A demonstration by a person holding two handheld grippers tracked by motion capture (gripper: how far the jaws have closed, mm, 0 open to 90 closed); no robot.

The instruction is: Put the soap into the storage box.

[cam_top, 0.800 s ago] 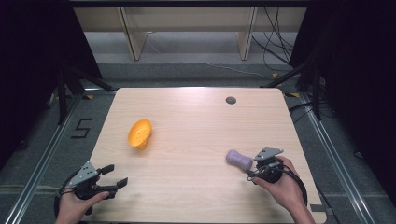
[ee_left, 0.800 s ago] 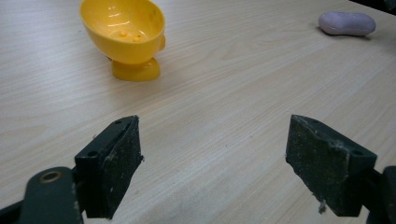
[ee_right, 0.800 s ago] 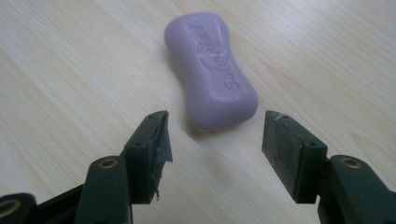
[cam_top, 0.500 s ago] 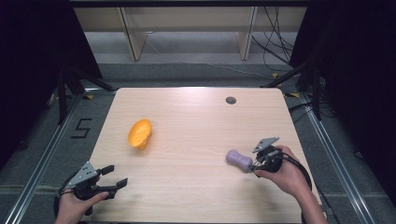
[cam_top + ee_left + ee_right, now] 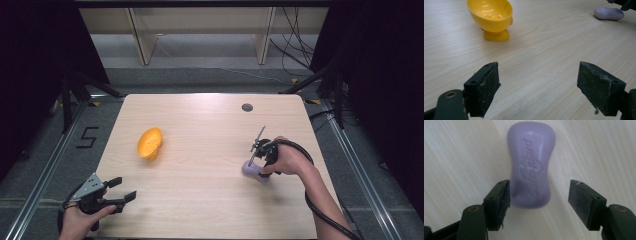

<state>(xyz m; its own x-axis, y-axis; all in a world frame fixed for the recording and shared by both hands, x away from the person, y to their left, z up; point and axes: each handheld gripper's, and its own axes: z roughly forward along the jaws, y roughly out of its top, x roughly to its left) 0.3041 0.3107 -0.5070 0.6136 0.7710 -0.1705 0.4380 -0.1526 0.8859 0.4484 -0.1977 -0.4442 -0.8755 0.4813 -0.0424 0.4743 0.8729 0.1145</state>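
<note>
A purple bar of soap (image 5: 251, 170) lies on the wooden table (image 5: 200, 115) at the right. My right gripper (image 5: 259, 162) is tipped down over it, open. In the right gripper view the soap (image 5: 531, 162) has its near end between the pads of my right gripper (image 5: 539, 200); the left pad is close beside the soap and the right pad stands apart. A yellow footed dish (image 5: 150, 143) stands upright at the left middle. My left gripper (image 5: 122, 192) rests open near the front left corner. In the left gripper view my left gripper (image 5: 537, 90) points toward the dish (image 5: 491, 17) and the far soap (image 5: 609, 13).
A small dark round hole (image 5: 247, 107) sits in the table near the far edge. A black cable (image 5: 320, 210) trails from the right gripper along the forearm. Shelf legs and cables lie on the floor beyond the table.
The right hand has moved forward and tipped its gripper from level beside the soap to pointing down over it. The soap, dish and left gripper have stayed put.
</note>
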